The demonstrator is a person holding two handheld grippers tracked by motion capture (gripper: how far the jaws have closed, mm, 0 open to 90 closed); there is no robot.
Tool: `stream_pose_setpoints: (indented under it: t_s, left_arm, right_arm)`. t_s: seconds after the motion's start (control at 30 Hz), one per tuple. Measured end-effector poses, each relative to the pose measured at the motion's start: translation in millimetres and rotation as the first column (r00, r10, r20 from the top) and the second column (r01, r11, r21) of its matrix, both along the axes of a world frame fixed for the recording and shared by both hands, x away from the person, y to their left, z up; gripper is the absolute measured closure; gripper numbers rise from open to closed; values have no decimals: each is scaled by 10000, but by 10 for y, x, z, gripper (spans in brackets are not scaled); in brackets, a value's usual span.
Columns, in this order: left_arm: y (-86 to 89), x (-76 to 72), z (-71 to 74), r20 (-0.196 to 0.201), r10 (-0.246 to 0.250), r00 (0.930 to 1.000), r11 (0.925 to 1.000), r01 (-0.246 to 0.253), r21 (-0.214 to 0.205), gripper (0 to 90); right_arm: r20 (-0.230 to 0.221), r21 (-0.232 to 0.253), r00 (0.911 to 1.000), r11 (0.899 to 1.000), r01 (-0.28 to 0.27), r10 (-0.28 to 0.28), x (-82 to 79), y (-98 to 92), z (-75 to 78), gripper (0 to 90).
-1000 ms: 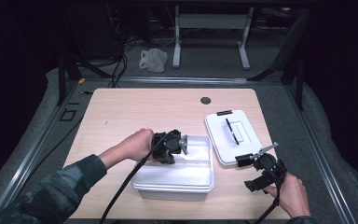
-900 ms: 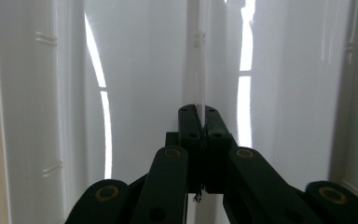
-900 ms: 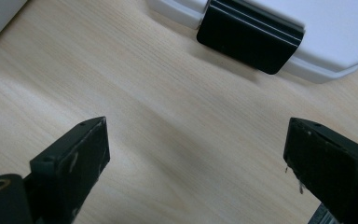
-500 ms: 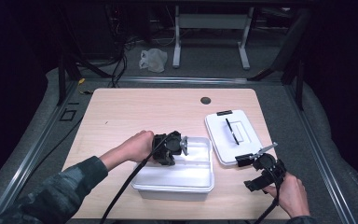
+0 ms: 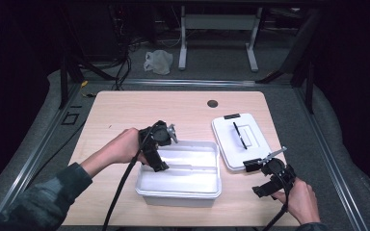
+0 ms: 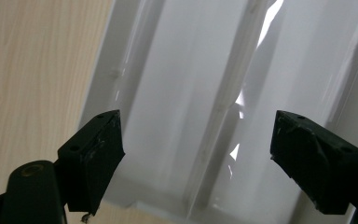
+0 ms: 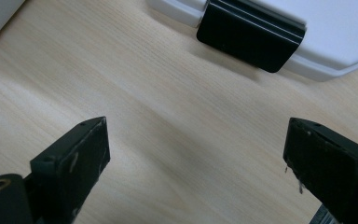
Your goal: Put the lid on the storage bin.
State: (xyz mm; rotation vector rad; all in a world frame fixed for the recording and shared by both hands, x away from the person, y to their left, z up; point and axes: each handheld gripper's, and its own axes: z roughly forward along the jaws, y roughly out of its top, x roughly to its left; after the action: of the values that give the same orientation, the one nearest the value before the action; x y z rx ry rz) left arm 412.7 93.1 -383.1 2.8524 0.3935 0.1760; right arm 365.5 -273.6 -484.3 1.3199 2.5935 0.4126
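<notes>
Currently left gripper (image 5: 160, 144) jaws wide apart, over left rim of white rectangular plastic bin (image 5: 179, 188). Bare light wood tabletop (image 5: 125, 110) to bin's left. White flat lid w/ black clips (image 5: 241, 139) just right of bin; right gripper (image 5: 270, 174) spread apart, near lid's front clip (image 7: 251, 35), holding nothing.

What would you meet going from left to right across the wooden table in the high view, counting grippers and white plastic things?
Left gripper → open white plastic bin → flat white plastic lid with black clips → right gripper.
</notes>
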Motion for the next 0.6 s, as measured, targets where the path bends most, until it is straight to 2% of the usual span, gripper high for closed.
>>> stream_pose_setpoints:
  t_s: [0.07, 0.13, 0.27, 0.3, 0.33, 0.37, 0.5, 0.57, 0.6]
  left_arm:
    - [161, -12, 41, 156, 463, 9988, 9989, -462, -18, 159]
    - [221, -20, 51, 215, 622, 9978, 9980, -620, -112, 154]
    - [499, -34, 92, 305, 1440, 9891, 9891, -1429, -351, 153]
    - [571, -43, 101, 332, 1643, 9858, 9858, -1629, -415, 152]
    - [713, -73, 110, 312, 1954, 9802, 9795, -1935, -559, 151]
    - [713, -73, 110, 312, 1954, 9802, 9795, -1935, -559, 151]
    - [979, -136, 63, 276, 2600, 9652, 9642, -2579, -619, 149]
    - [1145, -185, -30, 219, 3121, 9498, 9486, -3102, -627, 149]
    - [1145, -185, -30, 219, 3121, 9498, 9486, -3102, -627, 149]
  right_arm:
    - [-15, -5, 10000, 10000, 6, -6, -1, 1, 4, 67]
    - [-26, -1, 10000, 10000, 7, -7, -2, 1, 5, 67]
    - [-26, -5, 10000, 10000, 38, -38, -2, -3, 3, 67]
    - [-38, -13, 10000, 10000, 36, -36, -2, -3, 3, 67]
    - [-21, -20, 10000, 10000, 34, -34, 1, -1, 3, 67]
    - [-52, 4, 10000, 10000, 42, -42, 2, -1, 5, 67]
    - [-33, -6, 10000, 10000, 62, -62, 9, 5, 6, 67]
    - [-64, -3, 10000, 10000, 60, -60, 12, 8, 7, 67]
    - [-64, -3, 10000, 10000, 60, -60, 12, 8, 7, 67]
